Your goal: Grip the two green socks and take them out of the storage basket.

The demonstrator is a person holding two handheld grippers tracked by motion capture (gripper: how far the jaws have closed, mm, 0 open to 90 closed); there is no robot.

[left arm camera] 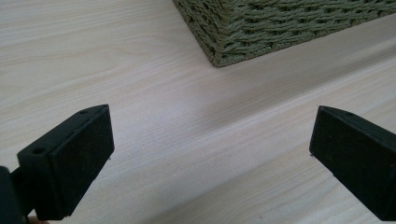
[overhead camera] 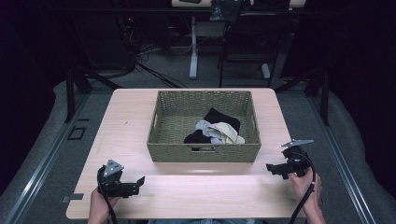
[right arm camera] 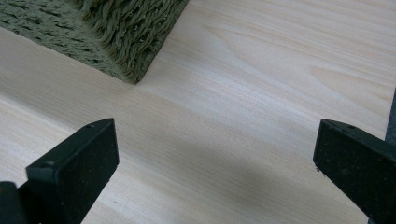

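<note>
A woven green basket (overhead camera: 161, 122) stands in the middle of the light wooden table (overhead camera: 126, 116). Inside it lie black clothes (overhead camera: 223, 117), a grey piece (overhead camera: 204, 125) and a cream piece (overhead camera: 227, 132), bunched toward the front right. My left gripper (overhead camera: 138, 183) rests near the table's front left edge, open, with bare wood between its jaws. The basket's front left corner (left arm camera: 224, 51) shows ahead of it. My right gripper (overhead camera: 272, 169) is held at the front right, also open and holding nothing. The basket's front right corner (right arm camera: 133, 65) lies ahead of it.
A handle slot (overhead camera: 203, 149) is cut in the basket's front wall. Beyond the table stand a desk leg (overhead camera: 193, 46) and a dark chair (overhead camera: 247, 42) with cables on the floor. Grey floor surrounds the table.
</note>
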